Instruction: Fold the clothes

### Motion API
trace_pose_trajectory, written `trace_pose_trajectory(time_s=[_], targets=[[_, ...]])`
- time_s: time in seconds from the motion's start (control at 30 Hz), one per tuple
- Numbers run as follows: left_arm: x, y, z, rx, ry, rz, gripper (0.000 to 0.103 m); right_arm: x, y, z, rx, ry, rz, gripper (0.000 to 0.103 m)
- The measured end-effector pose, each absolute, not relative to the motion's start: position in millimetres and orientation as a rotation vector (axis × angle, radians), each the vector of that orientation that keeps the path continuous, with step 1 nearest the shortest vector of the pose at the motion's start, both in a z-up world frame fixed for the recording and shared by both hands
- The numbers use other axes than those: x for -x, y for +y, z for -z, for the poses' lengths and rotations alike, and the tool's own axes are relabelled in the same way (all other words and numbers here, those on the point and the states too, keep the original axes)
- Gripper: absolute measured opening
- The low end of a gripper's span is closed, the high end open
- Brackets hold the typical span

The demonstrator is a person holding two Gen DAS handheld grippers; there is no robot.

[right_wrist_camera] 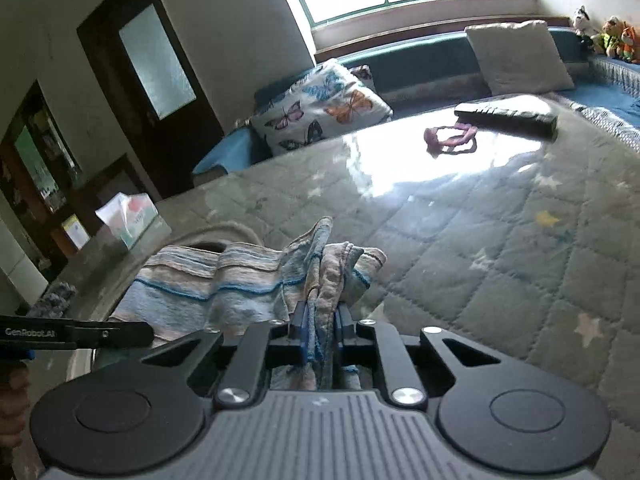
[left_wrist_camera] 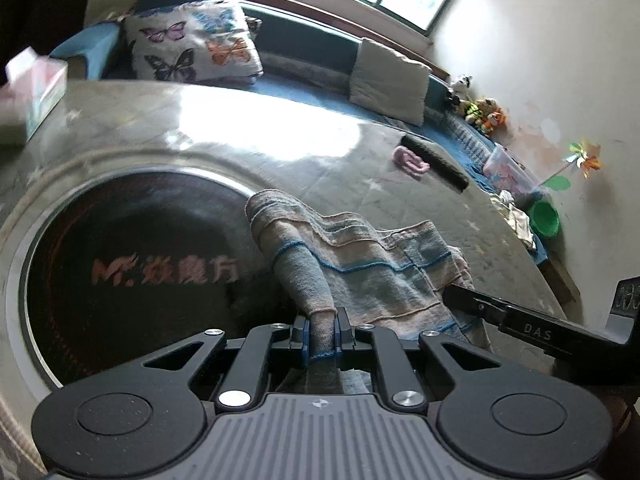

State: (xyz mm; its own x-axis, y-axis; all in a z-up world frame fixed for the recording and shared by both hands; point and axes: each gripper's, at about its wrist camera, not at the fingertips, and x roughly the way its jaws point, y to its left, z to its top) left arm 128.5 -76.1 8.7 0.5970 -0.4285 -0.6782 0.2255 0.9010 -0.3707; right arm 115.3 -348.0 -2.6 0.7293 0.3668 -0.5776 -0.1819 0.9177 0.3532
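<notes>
my left claw (left_wrist_camera: 322, 334) pinches striped towel (left_wrist_camera: 360, 256) corner | right claw (right_wrist_camera: 320, 334) clamps bunched edge | lifted over tabletop (right_wrist_camera: 480, 216) | keep both corners level, taut

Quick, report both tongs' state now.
Left tongs: shut on the striped blue and beige knitted cloth.
Right tongs: shut on a bunched edge of that same cloth.

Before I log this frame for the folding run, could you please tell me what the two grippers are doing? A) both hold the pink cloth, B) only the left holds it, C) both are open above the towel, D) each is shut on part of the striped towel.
D: the left gripper and the right gripper each pinch a bunch of the striped towel.
</notes>
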Motion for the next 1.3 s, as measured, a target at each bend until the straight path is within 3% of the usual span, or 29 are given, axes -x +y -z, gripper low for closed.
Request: trace_pose_trajectory(time_s=[0.53,0.9,1.3], targets=[[-158,-201,-25,0.119,0.850,0.524,0.011,-101,-443,-41,-0.267,0.590,-0.119,0.011],[-168,-259,-10,0.038,0.887,0.572,0.012,-107,-486,-20,-0.286,0.626,-0.017,0.011],[-167,-261,2,0.008,0.922,0.537,0.017,-109,-501,2,-0.302,0.665,0.022,0.018]])
